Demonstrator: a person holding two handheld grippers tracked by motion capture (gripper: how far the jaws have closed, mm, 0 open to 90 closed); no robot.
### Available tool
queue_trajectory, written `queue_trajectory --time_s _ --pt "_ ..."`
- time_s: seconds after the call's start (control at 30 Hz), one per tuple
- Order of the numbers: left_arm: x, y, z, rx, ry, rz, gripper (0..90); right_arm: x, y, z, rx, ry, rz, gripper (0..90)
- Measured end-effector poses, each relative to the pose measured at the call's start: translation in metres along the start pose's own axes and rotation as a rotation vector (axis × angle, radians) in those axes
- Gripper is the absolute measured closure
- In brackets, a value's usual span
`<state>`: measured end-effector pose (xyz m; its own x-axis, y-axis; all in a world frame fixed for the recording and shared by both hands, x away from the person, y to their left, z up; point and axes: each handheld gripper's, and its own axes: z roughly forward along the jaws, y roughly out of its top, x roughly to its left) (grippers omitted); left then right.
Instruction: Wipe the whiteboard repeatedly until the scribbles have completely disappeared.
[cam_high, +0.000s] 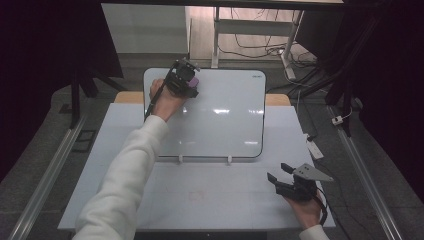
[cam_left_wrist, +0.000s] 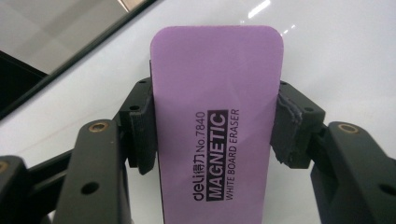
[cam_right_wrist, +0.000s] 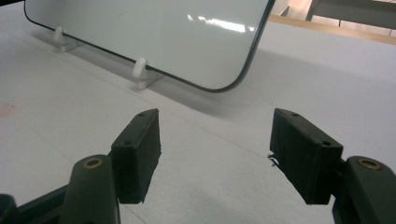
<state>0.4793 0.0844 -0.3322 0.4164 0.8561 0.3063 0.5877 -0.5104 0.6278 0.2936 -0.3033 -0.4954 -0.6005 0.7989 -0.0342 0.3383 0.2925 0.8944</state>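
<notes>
My left gripper (cam_high: 184, 76) is clamped on the purple eraser (cam_left_wrist: 217, 116), both pads pressed to its long edges, and the eraser's face sits against the whiteboard (cam_high: 220, 115) at the board's far left corner; the print toward me reads "MAGNETIC WHITE BOARD ERASER". Ahead of the right gripper (cam_right_wrist: 215, 154) the board leans back on two small white feet (cam_right_wrist: 140, 74), near but apart from the jaws. I log the right gripper as spread wide with nothing between its pads, low over the pale table (cam_high: 225, 200).
</notes>
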Motion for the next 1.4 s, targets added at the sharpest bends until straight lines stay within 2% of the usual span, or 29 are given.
queue_trajectory --time_s 0.1,0.2,0.53,0.7,0.87,1.03,1.17,1.3,1.4 --pt "-0.009 0.004 0.002 -0.008 -0.018 0.011 41.2 0.001 0.001 0.000 -0.002 0.001 -0.002 33.3" --pt "-0.025 0.012 0.005 -0.016 -0.026 0.039 41.2 0.000 0.001 0.000 -0.002 0.003 0.000 33.2" --pt "-0.088 0.057 0.013 -0.046 -0.089 0.165 41.2 -0.001 0.001 0.001 -0.005 0.005 0.001 33.3" --pt "-0.108 0.062 0.017 -0.047 -0.121 0.218 41.2 -0.003 0.000 -0.001 -0.010 0.002 0.008 33.3" --pt "-0.104 0.058 0.015 -0.045 -0.158 0.206 41.2 -0.003 0.000 -0.001 -0.009 0.001 0.004 33.3" --pt "-0.091 0.040 0.013 -0.030 -0.151 0.198 41.2 -0.002 0.000 -0.001 -0.007 0.001 0.010 33.3" --pt "-0.075 0.016 0.000 -0.075 -0.186 0.150 41.2 -0.003 0.000 -0.001 -0.009 0.000 0.012 33.3" --pt "-0.068 -0.006 -0.017 -0.130 -0.241 0.119 41.2 0.000 0.001 0.000 -0.006 -0.001 0.006 33.3" --pt "-0.067 -0.029 -0.031 -0.175 -0.278 0.105 41.2 0.003 0.002 0.002 -0.004 0.001 0.000 33.2"
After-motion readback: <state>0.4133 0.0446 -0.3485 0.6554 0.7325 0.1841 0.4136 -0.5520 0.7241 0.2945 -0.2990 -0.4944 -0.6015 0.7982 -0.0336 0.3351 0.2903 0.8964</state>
